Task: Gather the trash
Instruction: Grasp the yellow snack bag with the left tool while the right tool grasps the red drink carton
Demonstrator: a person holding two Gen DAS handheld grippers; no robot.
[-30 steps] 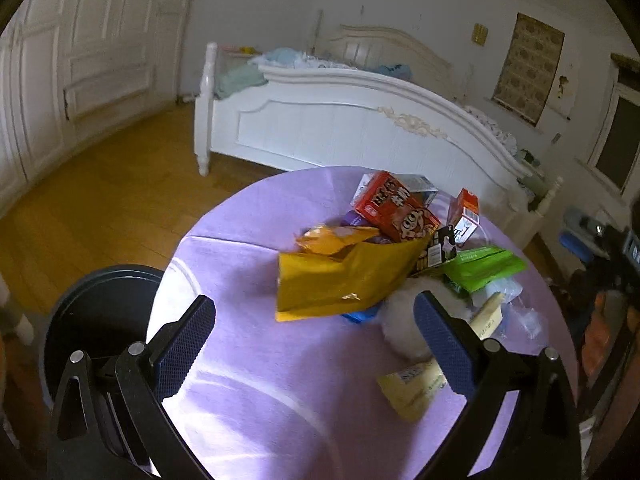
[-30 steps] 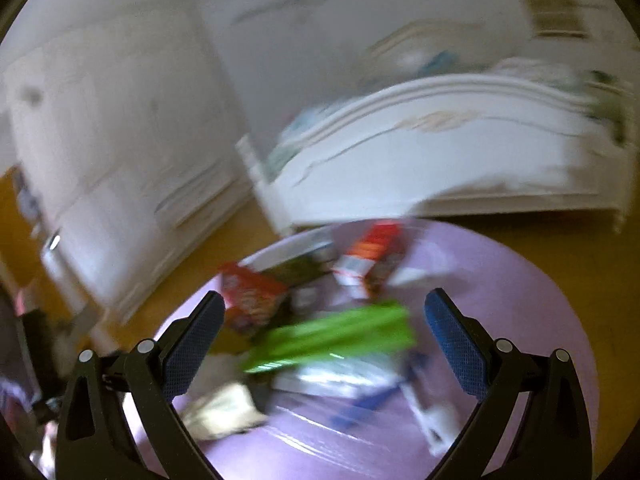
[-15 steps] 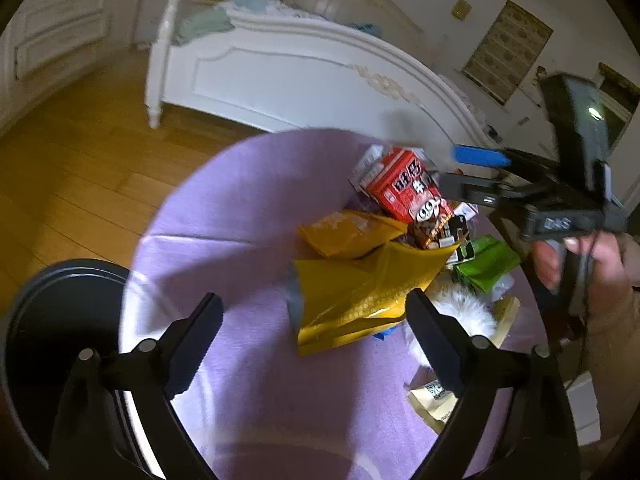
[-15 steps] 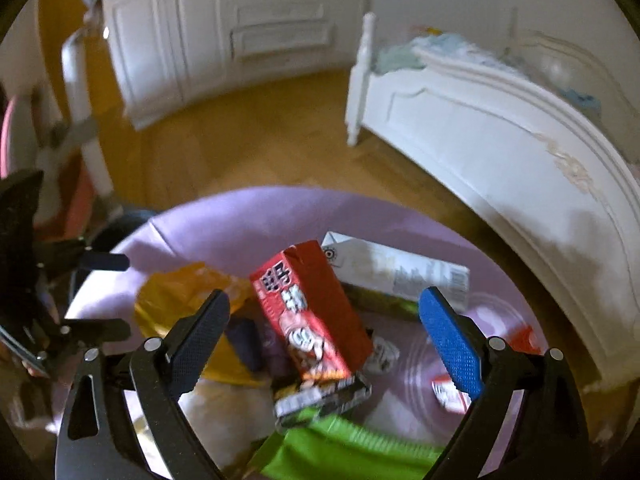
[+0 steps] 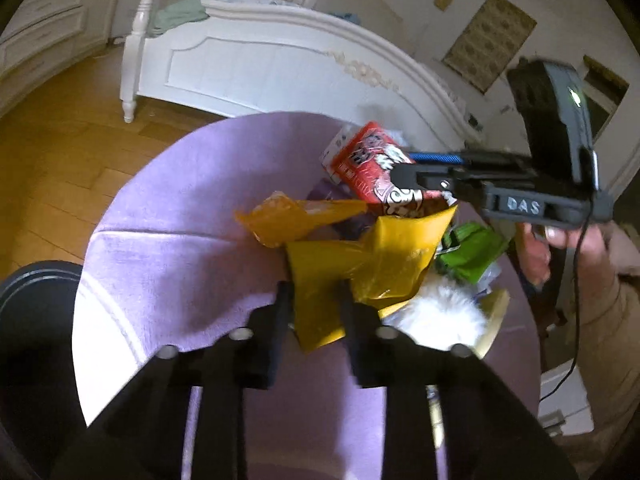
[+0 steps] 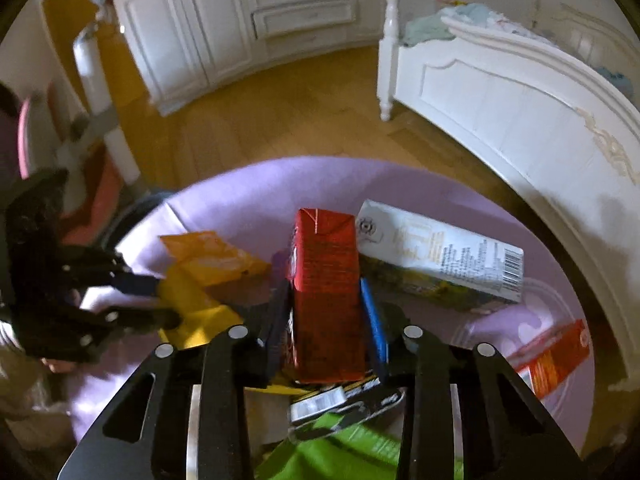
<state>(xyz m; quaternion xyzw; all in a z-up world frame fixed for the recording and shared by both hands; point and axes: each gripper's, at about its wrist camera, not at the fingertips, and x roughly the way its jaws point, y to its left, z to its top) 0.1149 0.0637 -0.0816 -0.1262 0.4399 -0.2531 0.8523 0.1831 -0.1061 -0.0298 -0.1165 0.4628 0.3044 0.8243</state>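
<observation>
Trash lies piled on a round table with a purple cloth. My left gripper is shut on the near edge of a large yellow snack bag; it also shows in the right wrist view. My right gripper is shut on a red drink carton, seen from the side in the left wrist view. An orange wrapper lies just beyond the yellow bag.
A white carton, a small red-orange box, a green bag and a white fluffy item lie on the cloth. A black bin stands left of the table. A white bed stands behind.
Both grippers were open above the pile. The left has dropped and closed on the yellow bag; the right has swung in and closed on the red carton.
</observation>
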